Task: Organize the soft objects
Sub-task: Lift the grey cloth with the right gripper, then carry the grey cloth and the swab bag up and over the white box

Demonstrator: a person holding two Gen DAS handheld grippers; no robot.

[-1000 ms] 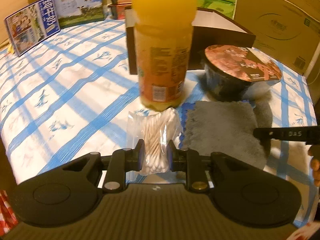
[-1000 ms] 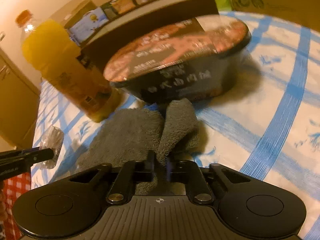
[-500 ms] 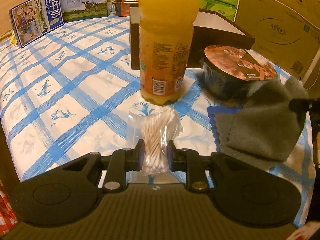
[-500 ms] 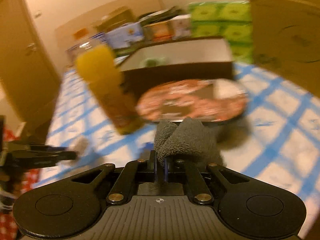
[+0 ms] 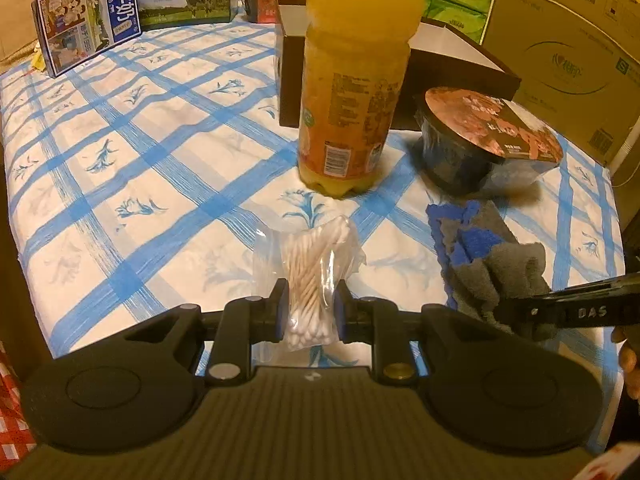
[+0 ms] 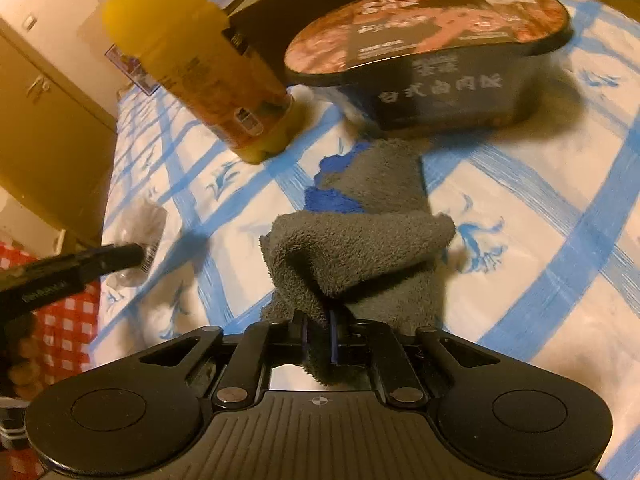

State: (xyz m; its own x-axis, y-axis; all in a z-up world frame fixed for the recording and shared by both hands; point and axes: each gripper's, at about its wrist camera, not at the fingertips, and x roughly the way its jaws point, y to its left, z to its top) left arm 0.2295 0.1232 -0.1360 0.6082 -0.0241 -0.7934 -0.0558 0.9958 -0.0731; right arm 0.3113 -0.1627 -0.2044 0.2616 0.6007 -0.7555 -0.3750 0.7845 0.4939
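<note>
- Grey cloth (image 6: pixel 372 240) — pinched at near edge by right gripper (image 6: pixel 318 338), jaws clamped nearly together on a fold; rest draped fwd over itself on the bed cover (image 5: pixel 160 168), in front of the noodle bowl (image 6: pixel 440 76).
- Same cloth seen from left cam (image 5: pixel 496 264): crumpled, blue underside showing at far corner; right gripper (image 5: pixel 520 312) comes in from the side, tip buried in the pile.
- Cotton-swab bag (image 5: pixel 316 280) — gripped at its near end by left gripper (image 5: pixel 310 312), pads pressing the bundle from both sides, jaws only part closed since the bundle fills the gap. Far end of bag resting on or just above the cover; can't tell which.
- Step, by judgement: both soft items grasped, mid-fold or mid-lift of cloth; nothing stowed yet.
- Next prob.: carry fold across to tidy the cloth, or move both toward the dark open box (image 5: pixel 440 60) behind the juice bottle (image 5: pixel 356 92). Needs clearance — bottle and bowl stand just beyond, bottle tall and tippable.
- Materials: cloth = thick fleecy microfibre w/ blue backing, limp, will sag and slide off a shallow pinch. Bag = thin clear crinkly plastic, swabs inside packed as a stiff-ish sheaf, white tips at near end.
- Bowl = rigid dark plastic, flat printed film lid. Bottle = clear plastic, orange liquid, paper-type label.
- Cover = white quilted fabric, blue check w/ floral print; soft base, unsteady footing for anything upright.
</note>
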